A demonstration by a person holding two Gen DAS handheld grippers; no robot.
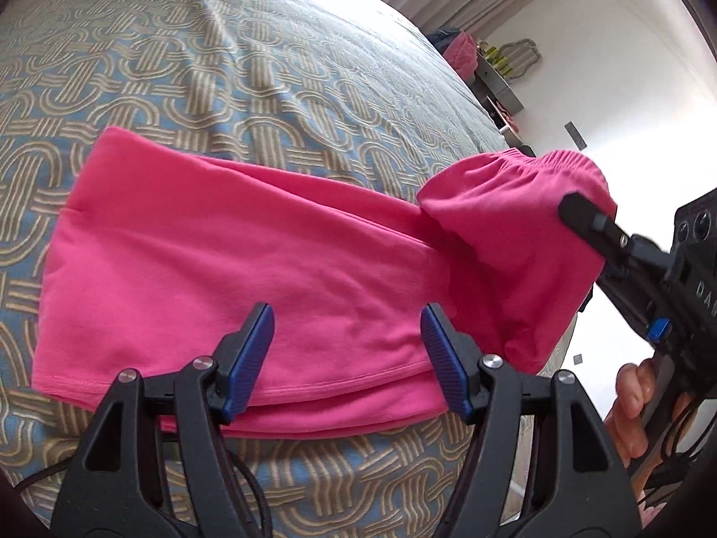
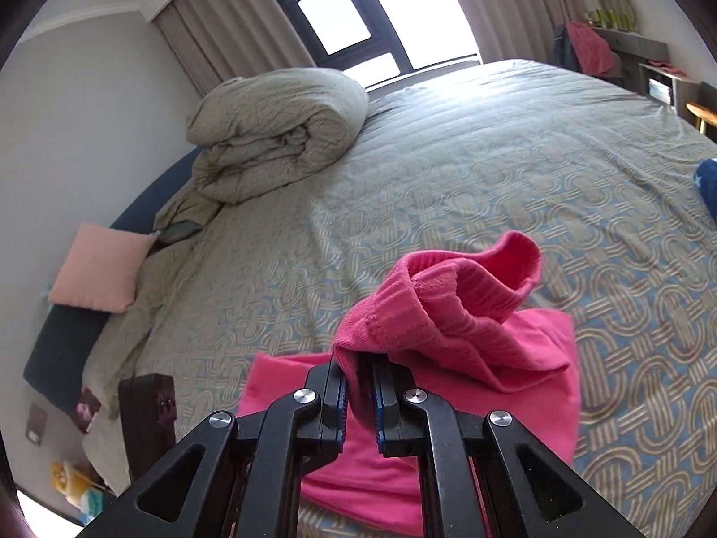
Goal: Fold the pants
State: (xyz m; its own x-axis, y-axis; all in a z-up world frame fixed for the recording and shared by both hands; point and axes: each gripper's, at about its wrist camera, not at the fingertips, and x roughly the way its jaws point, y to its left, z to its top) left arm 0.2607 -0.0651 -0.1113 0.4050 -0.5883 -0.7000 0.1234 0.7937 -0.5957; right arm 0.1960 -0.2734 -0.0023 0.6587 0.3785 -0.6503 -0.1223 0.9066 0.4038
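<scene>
Pink pants [image 1: 233,260] lie partly folded on the patterned bedspread [image 1: 188,71]. My left gripper [image 1: 347,358] is open and empty, its blue pads just above the near edge of the folded legs. My right gripper [image 2: 359,396] is shut on the pants' elastic waistband [image 2: 403,314] and holds that end lifted above the folded part; it also shows in the left wrist view [image 1: 578,210] at the right, with the waistband end [image 1: 515,188] draped over it. The pants also show in the right wrist view [image 2: 515,385].
A rolled grey duvet [image 2: 278,130] and a pink pillow [image 2: 101,269] lie at the bed's far left. A blue starred item [image 2: 708,179] sits at the right edge. A dark wooden post [image 2: 148,408] stands near left. A shelf with clothes [image 2: 627,54] is by the wall.
</scene>
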